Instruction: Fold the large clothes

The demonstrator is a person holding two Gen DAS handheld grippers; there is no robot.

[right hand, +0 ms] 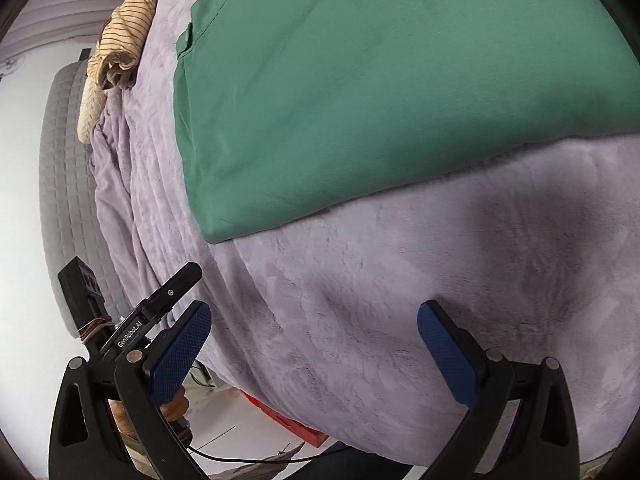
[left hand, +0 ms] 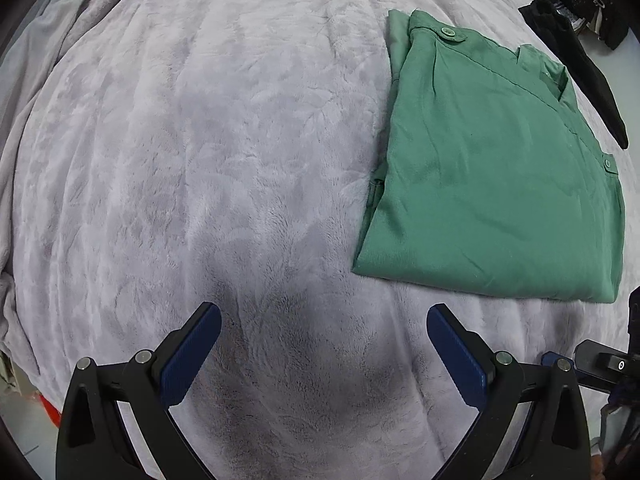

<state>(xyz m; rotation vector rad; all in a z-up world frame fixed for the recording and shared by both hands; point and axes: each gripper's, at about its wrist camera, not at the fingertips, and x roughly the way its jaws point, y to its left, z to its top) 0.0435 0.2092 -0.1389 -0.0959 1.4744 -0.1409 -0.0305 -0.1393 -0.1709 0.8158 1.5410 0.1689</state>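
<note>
- Left tongs point(left hand: 324, 316) and right tongs point(right hand: 314, 316): both spread wide, empty, above the blanket point(left hand: 200, 160).
- Green garment point(left hand: 492, 168): folded flat on the blanket, ahead of the tongs.
- Handling (judged): light, limp, thin; pinch corners of the near edge.

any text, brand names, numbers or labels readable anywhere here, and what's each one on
"GenRobot.AI" – white lettering on the black bar of the left gripper, seen at the lower left of the right wrist view.
No other text can be read: the green garment, its buttons, the grey blanket and the striped cloth show none. The round white mark on the right gripper is a symbol, not a letter.
</note>
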